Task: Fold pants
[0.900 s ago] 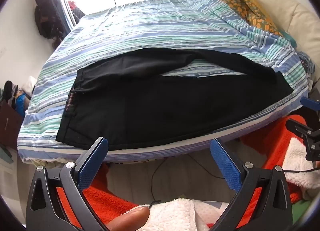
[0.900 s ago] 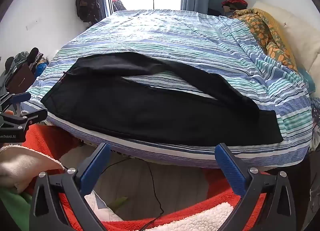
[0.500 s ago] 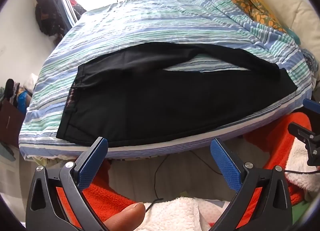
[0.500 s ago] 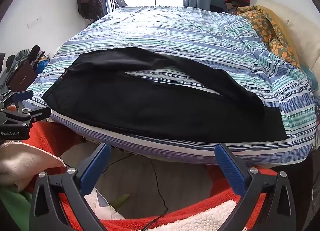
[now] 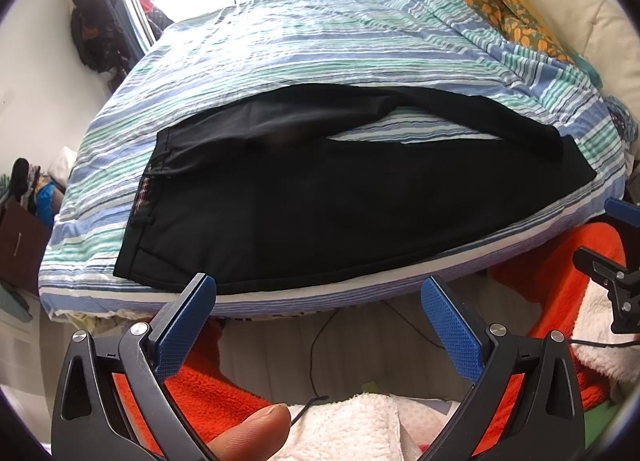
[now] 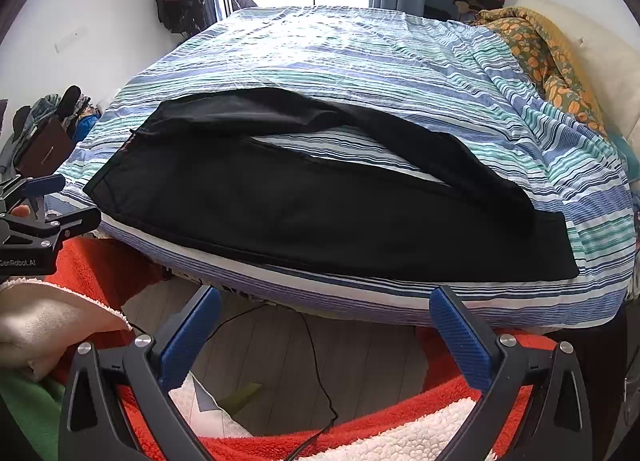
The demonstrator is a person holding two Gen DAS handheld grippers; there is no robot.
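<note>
I am hanging back at the near edge of the bed (image 5: pixel 360 41) with my left gripper (image 5: pixel 318 303) and right gripper (image 6: pixel 324 313) both spread wide and holding nothing — folding, I judge, is not yet begun. The black pants (image 5: pixel 320 197) are lying across the striped cover, legs splayed apart, so next I am reaching for the far leg. No containers are showing.

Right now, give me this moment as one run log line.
stage: before first grasp | pants: spread on bed, legs apart | left gripper: open, empty | right gripper: open, empty
</note>
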